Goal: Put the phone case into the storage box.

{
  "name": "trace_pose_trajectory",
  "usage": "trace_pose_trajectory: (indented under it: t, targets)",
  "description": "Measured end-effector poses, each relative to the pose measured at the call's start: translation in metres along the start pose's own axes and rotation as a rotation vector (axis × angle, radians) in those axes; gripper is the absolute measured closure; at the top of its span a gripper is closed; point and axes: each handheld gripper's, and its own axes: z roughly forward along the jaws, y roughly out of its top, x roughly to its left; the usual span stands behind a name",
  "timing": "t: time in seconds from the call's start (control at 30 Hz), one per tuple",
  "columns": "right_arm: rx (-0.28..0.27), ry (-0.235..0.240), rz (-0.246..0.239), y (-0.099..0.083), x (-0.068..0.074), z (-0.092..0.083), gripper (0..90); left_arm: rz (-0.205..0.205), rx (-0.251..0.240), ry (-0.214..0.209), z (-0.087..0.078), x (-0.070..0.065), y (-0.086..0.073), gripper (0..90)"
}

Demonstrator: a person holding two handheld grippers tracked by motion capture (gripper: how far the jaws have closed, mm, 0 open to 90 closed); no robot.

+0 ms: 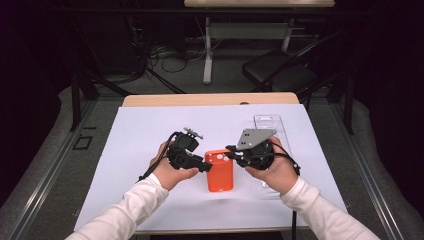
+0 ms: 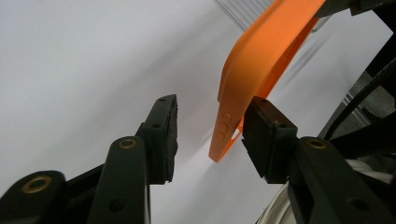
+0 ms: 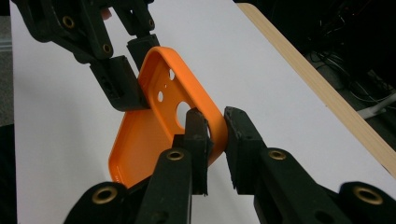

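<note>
a white sheet (image 1: 150,150) covers the wooden table (image 1: 210,99); a clear plastic tray (image 1: 267,122) lies on it.

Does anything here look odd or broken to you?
Nothing looks damaged. The orange phone case is empty and lifted at a tilt off the white sheet, pinched at one edge by the right gripper. The left gripper has one pad against its other edge, with its jaws apart. A clear plastic box lies beyond.

Left black two-jaw tool (image 1: 200,164): in the left hand (image 1: 169,172), jaws parted, white-sleeved forearm angled inward. Right black two-jaw tool (image 1: 233,150): in the right hand (image 1: 274,172), jaws clamped, forearm mirrored.
</note>
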Motion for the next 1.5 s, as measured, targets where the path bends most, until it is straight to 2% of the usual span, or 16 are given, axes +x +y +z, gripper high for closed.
trace_pose_trajectory:
  t: [0.17, 0.27, 0.37, 0.5, 0.63, 0.77, 0.83, 0.97, 1.07, 1.27, 1.37, 1.5]
  targets:
    - [-0.019, 0.017, 0.009, -0.001, -0.004, -0.002, 79.9, 0.021, -0.024, -0.005, -0.003, -0.002, 0.000, 51.7]
    - [-0.033, 0.024, 0.000, -0.001, -0.006, -0.003, 79.9, 0.039, -0.055, 0.010, -0.006, -0.003, 0.001, 47.6]
    - [-0.053, 0.025, -0.018, 0.000, -0.008, -0.005, 79.9, 0.036, -0.067, -0.007, -0.009, -0.002, 0.001, 44.2]
    - [-0.078, 0.030, -0.025, 0.001, -0.013, -0.009, 79.9, 0.085, -0.082, 0.014, -0.012, -0.001, 0.000, 43.1]
    - [-0.095, 0.032, -0.037, 0.001, -0.019, -0.011, 79.8, 0.093, -0.101, 0.023, -0.014, 0.000, -0.003, 41.2]
    - [-0.098, 0.024, -0.059, -0.001, -0.024, -0.014, 79.8, 0.137, -0.132, 0.016, -0.016, 0.001, -0.005, 41.2]
    - [-0.103, 0.021, -0.062, -0.002, -0.027, -0.015, 79.8, 0.133, -0.132, 0.006, -0.016, 0.001, -0.006, 41.2]
    - [-0.113, 0.012, -0.066, -0.003, -0.032, -0.018, 79.8, 0.107, -0.133, 0.025, -0.014, 0.002, -0.010, 40.3]
    - [-0.116, 0.008, -0.071, -0.004, -0.035, -0.020, 79.8, 0.103, -0.138, 0.020, -0.012, 0.003, -0.012, 35.1]
    - [-0.131, -0.004, -0.081, -0.005, -0.043, -0.024, 79.7, 0.112, -0.162, 0.035, -0.014, 0.004, -0.015, 25.3]
    - [-0.142, -0.012, -0.084, -0.006, -0.047, -0.026, 79.7, 0.117, -0.172, 0.025, -0.016, 0.006, -0.015, 22.0]
    - [-0.146, -0.028, -0.093, -0.007, -0.053, -0.029, 79.7, 0.119, -0.176, 0.033, -0.016, 0.007, -0.015, 20.2]
